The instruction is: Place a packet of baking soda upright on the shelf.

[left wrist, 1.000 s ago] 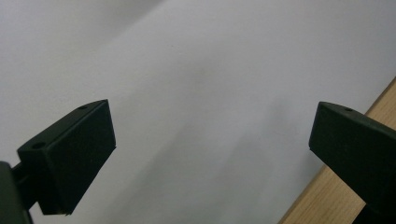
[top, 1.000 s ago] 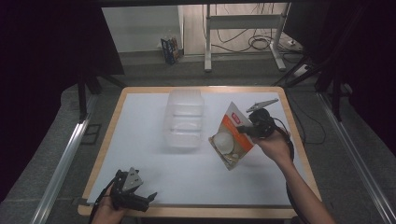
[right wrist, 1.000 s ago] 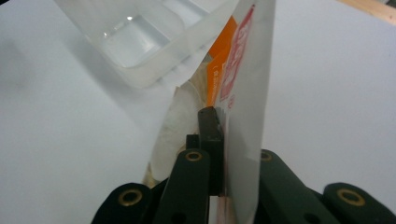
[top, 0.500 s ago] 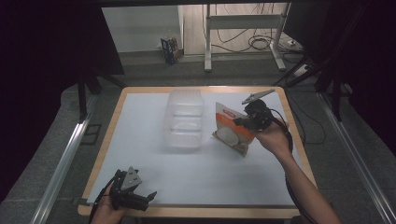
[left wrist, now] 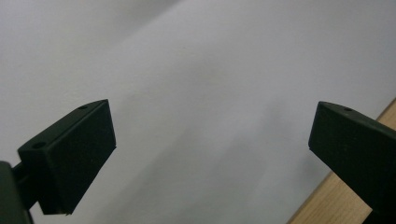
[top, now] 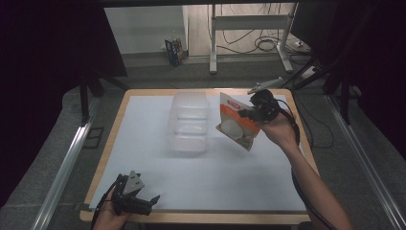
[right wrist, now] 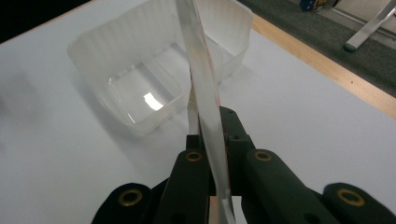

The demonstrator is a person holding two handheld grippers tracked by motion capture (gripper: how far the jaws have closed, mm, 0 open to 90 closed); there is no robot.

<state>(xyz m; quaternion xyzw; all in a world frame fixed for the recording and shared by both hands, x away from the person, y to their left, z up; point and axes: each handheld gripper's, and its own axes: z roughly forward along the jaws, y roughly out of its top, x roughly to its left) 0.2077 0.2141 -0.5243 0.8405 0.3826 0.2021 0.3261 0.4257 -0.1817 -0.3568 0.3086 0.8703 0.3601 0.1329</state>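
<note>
High view: above the near edge, facing forward and down on the table point(top: 143, 143). Gripper views: close, along their jaws; all share its white top.

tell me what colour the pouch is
Orange and white with a red label at the top, the pouch shows best in the high view.

Support was a rectangular wooden-edged table point(top: 306, 148) covered by a white sheet point(top: 201, 172). One clear, ribbed plastic tub point(top: 189, 122) stood directly on the sheet, toward the far middle, open side up. The left gripper point(top: 154, 198) rested at the near-left edge.
</note>
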